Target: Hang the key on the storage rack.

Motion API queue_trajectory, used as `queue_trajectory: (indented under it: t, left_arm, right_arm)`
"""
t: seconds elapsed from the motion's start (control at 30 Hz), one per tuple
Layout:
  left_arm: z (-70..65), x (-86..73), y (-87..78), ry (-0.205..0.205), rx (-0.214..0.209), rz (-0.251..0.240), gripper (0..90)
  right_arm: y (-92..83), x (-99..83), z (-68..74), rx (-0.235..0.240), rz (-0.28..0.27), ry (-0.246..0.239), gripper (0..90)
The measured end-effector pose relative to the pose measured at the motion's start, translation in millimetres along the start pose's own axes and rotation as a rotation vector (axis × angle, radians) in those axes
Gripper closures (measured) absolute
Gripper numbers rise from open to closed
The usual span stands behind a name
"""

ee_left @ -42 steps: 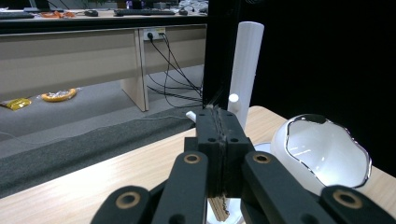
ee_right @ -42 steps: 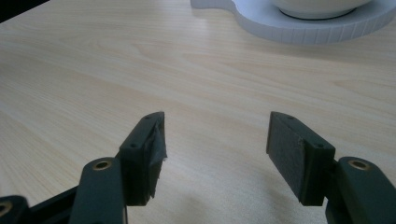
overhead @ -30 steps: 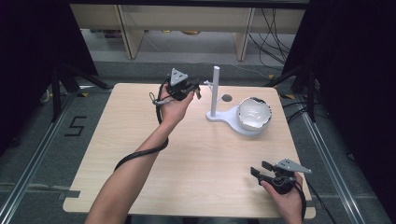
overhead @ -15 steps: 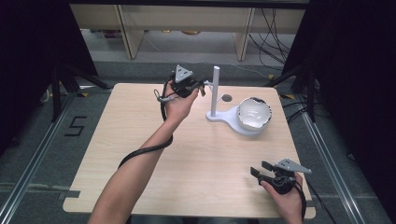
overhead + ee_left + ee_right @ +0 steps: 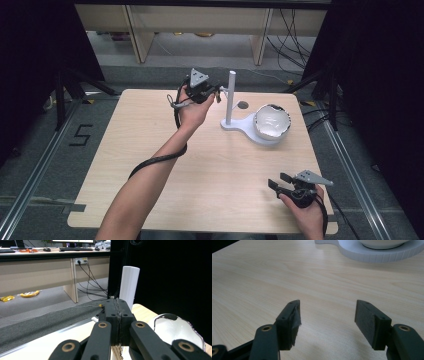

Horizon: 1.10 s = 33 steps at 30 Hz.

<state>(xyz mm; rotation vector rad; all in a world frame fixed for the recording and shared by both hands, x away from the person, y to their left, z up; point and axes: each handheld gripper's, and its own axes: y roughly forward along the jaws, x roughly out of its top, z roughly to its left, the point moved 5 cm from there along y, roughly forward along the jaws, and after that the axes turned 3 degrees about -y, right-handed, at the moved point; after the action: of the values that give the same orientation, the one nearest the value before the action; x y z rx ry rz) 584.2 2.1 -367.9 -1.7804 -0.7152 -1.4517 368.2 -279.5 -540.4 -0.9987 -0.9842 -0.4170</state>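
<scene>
Two claws work over the counter point(image 5: 150, 150). Left claw point(image 5: 216, 93), raised at about 12 o'clock, has its jaws pressed together just beside the white post point(image 5: 231, 97). Right claw point(image 5: 278, 181), at 5 o'clock, rests spread with nothing between. White bowl point(image 5: 272, 121) sits on the stand's base at 2 o'clock.

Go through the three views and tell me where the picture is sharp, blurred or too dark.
High view: table evenly lit, surroundings nearly black. Left gripper view: shut left gripper and white post sharp, right background black, bowl rim glaring. Right gripper view: open right gripper sharp, white base softer.
</scene>
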Motion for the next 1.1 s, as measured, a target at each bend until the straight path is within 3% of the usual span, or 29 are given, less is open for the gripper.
queue_trajectory:
  t: [0.2,0.3,0.4,0.43,0.47,1.1]
  left_arm:
    - [-2.7,0.8,0.4,0.007,0.002,0.001,88.6]
    - [-2.8,1.1,0.8,0.012,0.006,0.003,88.6]
    - [-3.4,1.6,1.1,0.019,0.011,0.006,88.6]
    - [-3.6,1.9,1.1,0.022,0.011,0.006,88.6]
    - [-4.0,2.2,1.4,0.024,0.011,0.005,88.6]
    - [-6.8,5.0,6.7,0.04,0.028,0.025,88.3]
  right_arm:
    - [-1.1,0.0,1.5,0.008,0.007,0.014,38.4]
    - [-0.3,1.3,-2.6,-0.001,-0.012,-0.039,38.4]
    - [-0.2,1.3,-2.6,-0.002,-0.012,-0.039,38.4]
    - [-0.7,0.2,1.4,0.008,0.004,0.012,38.4]
    - [-0.9,0.0,2.0,0.01,0.009,0.02,38.4]
    - [-0.4,0.1,1.8,0.012,0.01,0.017,38.5]
